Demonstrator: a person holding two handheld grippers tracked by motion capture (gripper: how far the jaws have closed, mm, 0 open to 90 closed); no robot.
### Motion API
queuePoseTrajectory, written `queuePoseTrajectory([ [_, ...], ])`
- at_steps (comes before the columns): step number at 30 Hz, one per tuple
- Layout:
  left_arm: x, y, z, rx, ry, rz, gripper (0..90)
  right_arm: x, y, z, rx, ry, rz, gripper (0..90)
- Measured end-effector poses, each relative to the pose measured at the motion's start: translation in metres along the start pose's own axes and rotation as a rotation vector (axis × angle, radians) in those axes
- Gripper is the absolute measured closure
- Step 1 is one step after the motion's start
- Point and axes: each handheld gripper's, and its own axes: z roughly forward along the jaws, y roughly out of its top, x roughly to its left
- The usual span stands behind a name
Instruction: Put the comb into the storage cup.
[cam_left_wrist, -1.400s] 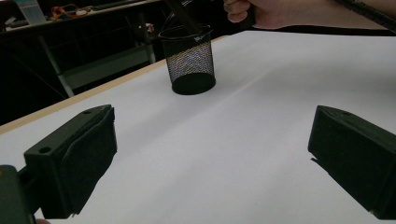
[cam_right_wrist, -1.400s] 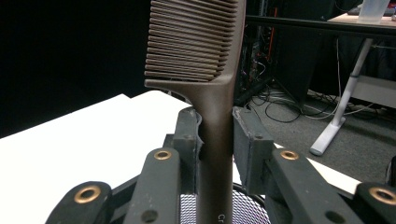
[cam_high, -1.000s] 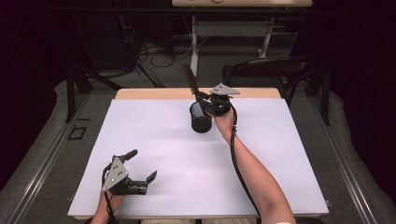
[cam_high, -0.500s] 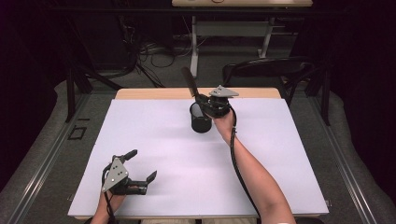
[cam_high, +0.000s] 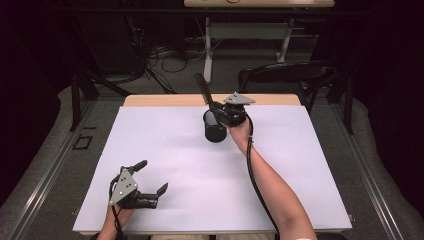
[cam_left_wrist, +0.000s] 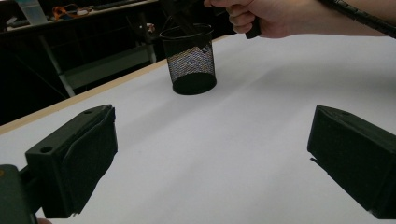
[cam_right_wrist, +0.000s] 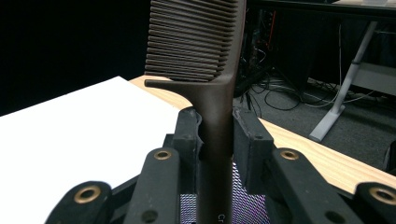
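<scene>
At upper centre of the high view, the right gripper (cam_high: 218, 108) clamps a dark brown plastic comb (cam_right_wrist: 212, 88) by its handle over the black wire-mesh cup (cam_high: 215, 127), best lowered straight down before release, while the left gripper (cam_high: 150, 176) rests wide open at lower left

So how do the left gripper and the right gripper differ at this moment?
The left gripper lies low at the near edge of the table with its jaws wide apart and nothing between them; the right gripper is raised at the far side, jaws closed on a brown comb. The right one hangs over the black mesh cup, while the left is far from it. Both have black jaws and a grey plate on top.
</scene>
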Motion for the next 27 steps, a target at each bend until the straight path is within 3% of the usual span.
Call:
queuePoseTrajectory([
  [27,-0.0003,0.0002,-0.0001,0.001,0.004,0.002,1.8,-0.0001,-0.0076,0.0028,0.037,0.003,0.004,72.7],
])
